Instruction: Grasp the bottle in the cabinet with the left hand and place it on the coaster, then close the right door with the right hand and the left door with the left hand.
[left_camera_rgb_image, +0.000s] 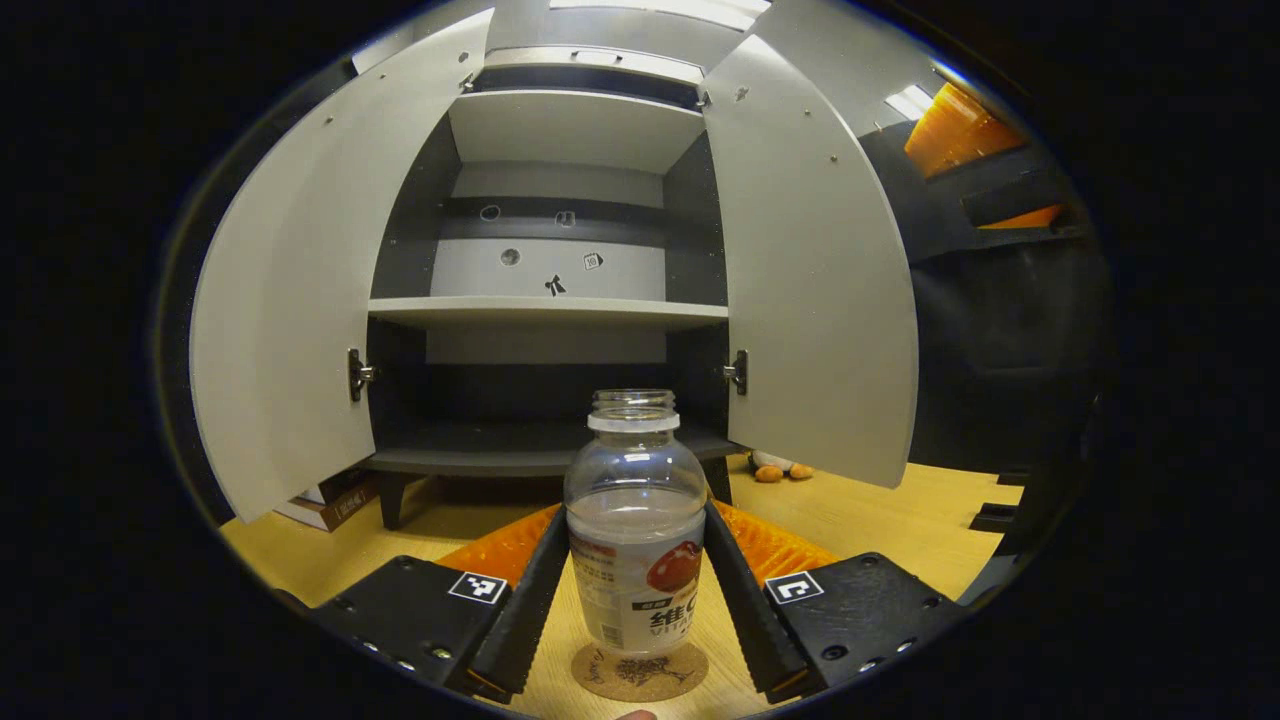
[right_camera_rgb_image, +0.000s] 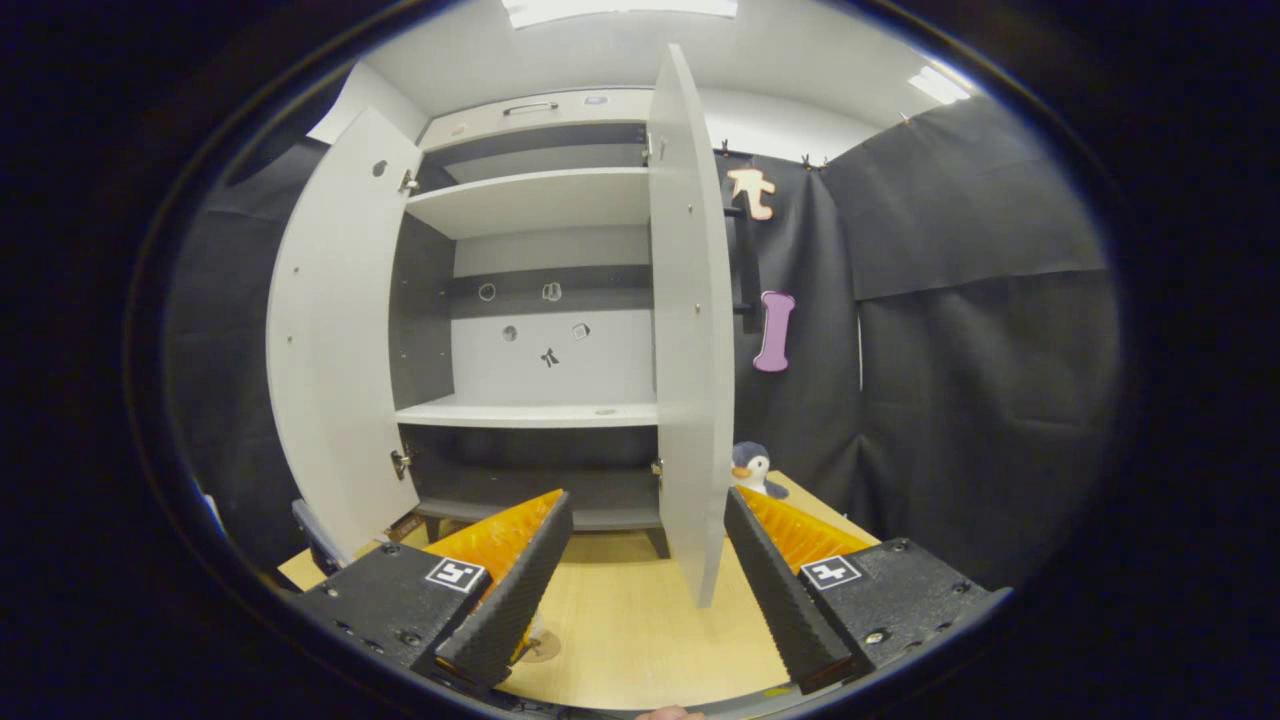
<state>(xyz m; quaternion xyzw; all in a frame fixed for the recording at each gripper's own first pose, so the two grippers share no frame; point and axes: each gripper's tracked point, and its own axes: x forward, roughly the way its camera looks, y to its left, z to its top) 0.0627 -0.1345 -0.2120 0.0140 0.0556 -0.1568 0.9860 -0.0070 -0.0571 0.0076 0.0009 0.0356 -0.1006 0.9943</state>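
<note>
Bottle (left_camera_rgb_image: 636, 520) — upright on the coaster (left_camera_rgb_image: 640, 671) on the tabletop (left_camera_rgb_image: 880, 520), left claw (left_camera_rgb_image: 636, 620) closed against both its sides: part the fingers evenly, withdraw straight back without tipping it; right claw (right_camera_rgb_image: 645, 590) wide open, empty, facing the right door (right_camera_rgb_image: 690, 330).

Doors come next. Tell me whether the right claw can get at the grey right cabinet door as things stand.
Probably yes. The right claw is open and the grey right cabinet door hangs edge-on just ahead, its lower edge between the fingers, with nothing in between.
</note>
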